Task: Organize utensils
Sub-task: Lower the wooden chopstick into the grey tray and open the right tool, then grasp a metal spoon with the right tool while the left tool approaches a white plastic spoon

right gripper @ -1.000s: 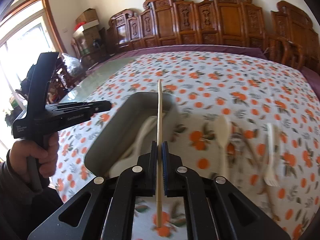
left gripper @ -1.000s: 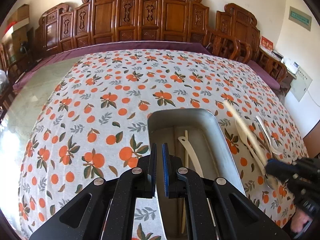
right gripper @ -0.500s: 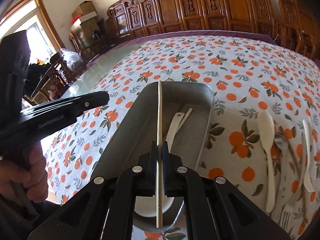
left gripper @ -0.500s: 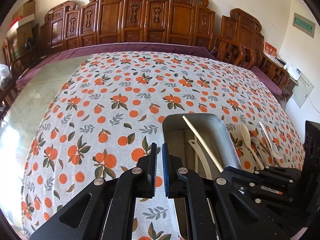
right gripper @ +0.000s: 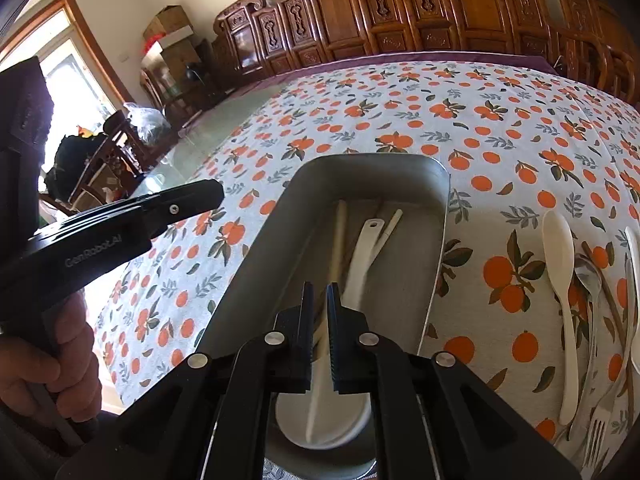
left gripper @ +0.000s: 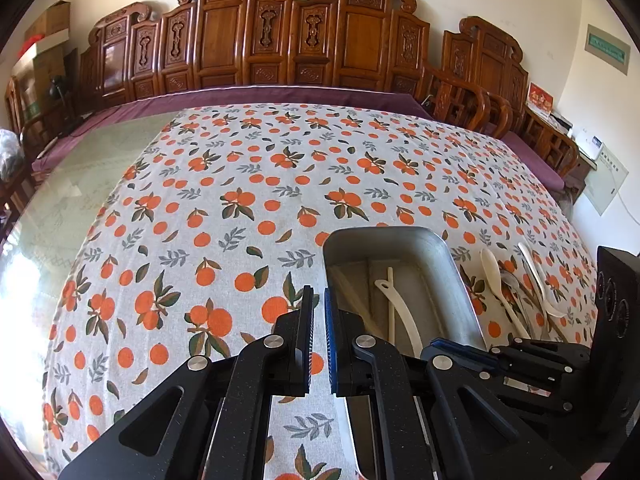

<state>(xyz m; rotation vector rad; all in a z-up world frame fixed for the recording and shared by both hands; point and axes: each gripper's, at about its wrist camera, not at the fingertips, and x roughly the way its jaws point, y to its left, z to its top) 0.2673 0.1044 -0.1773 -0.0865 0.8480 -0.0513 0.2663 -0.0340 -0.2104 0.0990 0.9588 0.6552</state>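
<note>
- Right wrist view: right gripper (right gripper: 318, 300) points down over the near end of the metal tray (right gripper: 400, 168). Its jaws have just been opening and stand slightly apart.
- A pale chopstick (right gripper: 340, 236) lies lengthwise along the tray's left side. Its lower part shows through the gap between the pads, and neither pad presses on it.
- Also in the tray: a white spoon (right gripper: 364, 248), handle toward the far end and bowl at the near end, with a second thin stick (right gripper: 390, 224) beside the handle.
- The tray sits on the orange-print tablecloth (left gripper: 240, 200), toward the table's near edge.
- Loose on the cloth just beside the tray's right wall: a cream spoon (right gripper: 560, 264), a metal spoon (right gripper: 588, 276) and a fork (right gripper: 596, 436), partly overlapping. Further pieces at the picture's edge are too cut off to name.
- Left wrist view: left gripper (left gripper: 318, 308) hovers over the cloth just beside the tray's left wall. Its jaws are drawn together with nothing between them.
- A hand (right gripper: 52, 360) grips the left gripper's handle, seen at the left of the right wrist view.
</note>
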